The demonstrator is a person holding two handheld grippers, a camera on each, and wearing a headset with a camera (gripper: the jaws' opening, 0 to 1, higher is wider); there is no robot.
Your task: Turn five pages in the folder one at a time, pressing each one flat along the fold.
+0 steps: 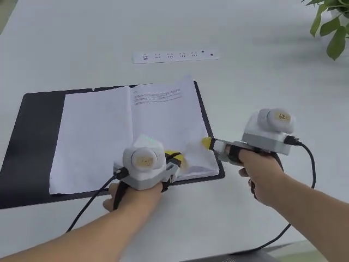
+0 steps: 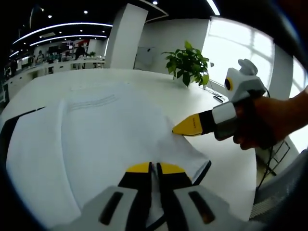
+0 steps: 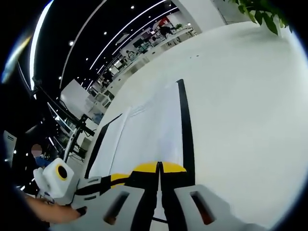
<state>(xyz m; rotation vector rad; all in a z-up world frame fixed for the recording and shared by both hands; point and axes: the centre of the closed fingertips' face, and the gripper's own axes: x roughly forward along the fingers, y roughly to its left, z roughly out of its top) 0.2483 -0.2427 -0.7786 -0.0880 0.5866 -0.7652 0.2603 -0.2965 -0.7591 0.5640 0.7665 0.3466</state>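
A black folder (image 1: 32,136) lies open on the white table, with white pages (image 1: 98,136) spread left and right of the fold. My left gripper (image 1: 173,158) is shut, its yellow tips (image 2: 154,167) resting on the lower part of the right-hand page (image 2: 106,134). My right gripper (image 1: 207,143) comes in from the right, shut on that page's right edge (image 3: 163,125); its yellow tip (image 2: 190,126) meets the sheet there. The page's lower right corner (image 1: 210,166) curls up a little. The left gripper (image 3: 118,178) lies low on the page.
A white power strip (image 1: 175,55) lies on the table beyond the folder. A potted plant (image 1: 330,24) stands at the far right corner. Cables (image 1: 305,180) trail from both grippers toward the table's near edge.
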